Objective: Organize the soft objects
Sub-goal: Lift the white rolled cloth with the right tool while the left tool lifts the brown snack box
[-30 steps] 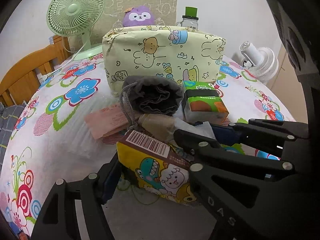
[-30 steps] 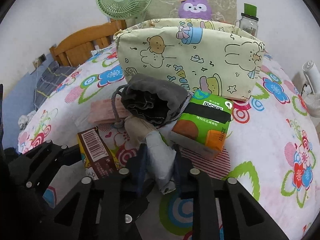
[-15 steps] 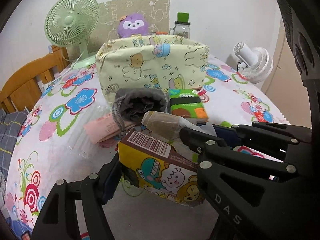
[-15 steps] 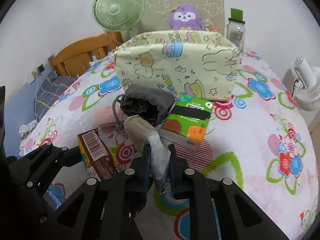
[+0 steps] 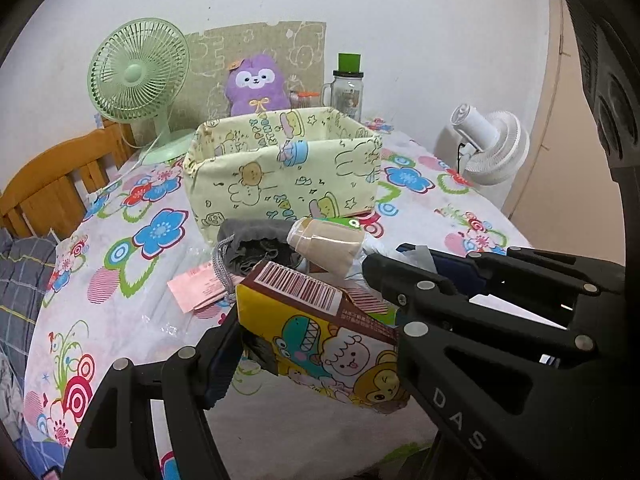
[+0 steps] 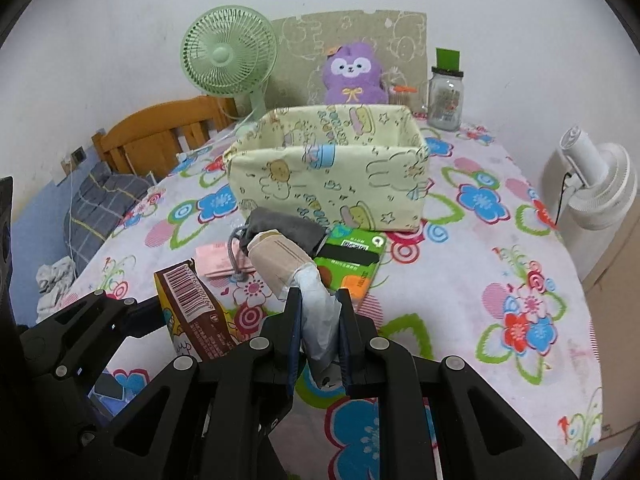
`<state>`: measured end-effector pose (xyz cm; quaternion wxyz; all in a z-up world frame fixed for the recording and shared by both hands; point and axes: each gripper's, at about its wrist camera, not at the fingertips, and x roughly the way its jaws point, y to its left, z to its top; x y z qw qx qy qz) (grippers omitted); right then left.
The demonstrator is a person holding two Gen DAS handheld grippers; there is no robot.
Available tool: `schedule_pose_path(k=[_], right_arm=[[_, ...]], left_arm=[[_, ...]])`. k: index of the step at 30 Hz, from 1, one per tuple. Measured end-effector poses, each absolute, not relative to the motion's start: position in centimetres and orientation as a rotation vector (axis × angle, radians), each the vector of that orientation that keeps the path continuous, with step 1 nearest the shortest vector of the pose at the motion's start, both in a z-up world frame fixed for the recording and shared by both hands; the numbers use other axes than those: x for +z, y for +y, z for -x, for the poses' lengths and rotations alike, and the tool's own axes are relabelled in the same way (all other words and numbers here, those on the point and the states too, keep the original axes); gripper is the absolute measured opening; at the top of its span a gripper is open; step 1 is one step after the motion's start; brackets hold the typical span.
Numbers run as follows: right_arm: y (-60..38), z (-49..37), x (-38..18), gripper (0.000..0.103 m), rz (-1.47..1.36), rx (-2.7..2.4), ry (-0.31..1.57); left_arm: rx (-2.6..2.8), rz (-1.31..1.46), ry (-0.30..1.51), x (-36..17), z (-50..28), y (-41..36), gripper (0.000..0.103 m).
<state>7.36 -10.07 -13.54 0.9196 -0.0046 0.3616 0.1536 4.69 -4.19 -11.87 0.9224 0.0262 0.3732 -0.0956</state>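
Observation:
My left gripper (image 5: 316, 344) is shut on a yellow cartoon tissue pack (image 5: 320, 340) and holds it above the table; the pack also shows in the right wrist view (image 6: 192, 312). My right gripper (image 6: 320, 320) is shut on a beige roll in clear plastic wrap (image 6: 288, 264), raised off the table; the roll also shows in the left wrist view (image 5: 328, 244). A cream cartoon fabric basket (image 6: 332, 184) stands open behind them. A grey drawstring pouch (image 6: 280, 228), a green tissue pack (image 6: 352, 256) and a pink packet (image 6: 216, 260) lie in front of the basket.
A green fan (image 6: 228, 52), a purple plush (image 6: 352, 76) and a glass jar (image 6: 444, 96) stand at the back. A white fan (image 6: 592, 184) is at the right edge. A wooden chair (image 6: 160, 132) is at the left. The floral tablecloth (image 6: 500, 280) covers the table.
Both grippers have lifted and pulled back from the basket with their loads. The basket's open top has come into view.

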Motion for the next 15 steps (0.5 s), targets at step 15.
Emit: schedule_pose_path(k=[15], right_arm=[[-11.2, -5.8, -10.0, 0.018, -0.01, 0.285, 0.684]], left_arm=[[-0.207, -0.06, 0.712, -8.4, -3.6, -5.3, 0.075]])
